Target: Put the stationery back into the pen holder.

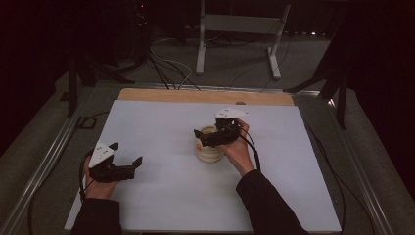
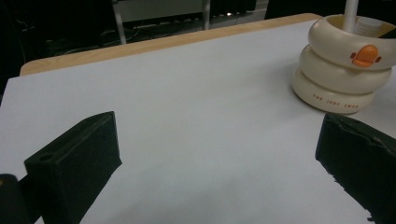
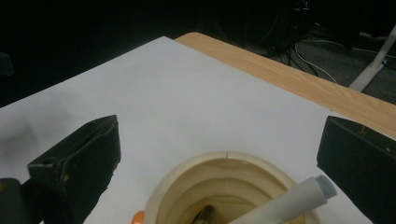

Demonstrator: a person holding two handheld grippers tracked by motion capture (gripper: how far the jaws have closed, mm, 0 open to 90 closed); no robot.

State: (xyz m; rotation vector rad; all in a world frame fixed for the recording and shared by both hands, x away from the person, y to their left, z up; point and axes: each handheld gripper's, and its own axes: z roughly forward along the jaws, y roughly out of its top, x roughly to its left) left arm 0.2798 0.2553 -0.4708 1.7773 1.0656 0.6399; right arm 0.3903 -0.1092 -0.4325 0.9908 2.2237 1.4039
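Right gripper (image 1: 208, 134): jaws spread wide, nothing between them; it hangs directly over the mouth of the ring-stack holder (image 1: 208, 152).
Right jaws: in the right gripper view they stand either side of the holder's rim (image 3: 224, 161), apart from it.
Inside the holder, below the right gripper: a white tube (image 3: 285, 200) with a pale blue end leans toward the right-hand jaw; a dark pen-like object (image 3: 204, 215) lies deeper in, too dim to identify.
Holder body: three cream rings stacked upright, an orange mark (image 2: 365, 55) on the top ring, small red lettering on the bottom ring.
Right hand (image 1: 238, 149): grips the right gripper from behind, its dark sleeve trailing back.
Left gripper (image 1: 128, 159): jaws spread wide and empty, low over the white board (image 1: 161, 196), well apart from the holder.
From the left gripper: the holder stands ahead and off to the right, past the right-hand jaw.
Left hand (image 1: 98, 186): wraps the left gripper's rear.
Beyond the right gripper: bare white board, then the wooden table edge (image 3: 299, 84), then cables (image 1: 166, 63) and a white stand (image 1: 237, 34) on the floor.
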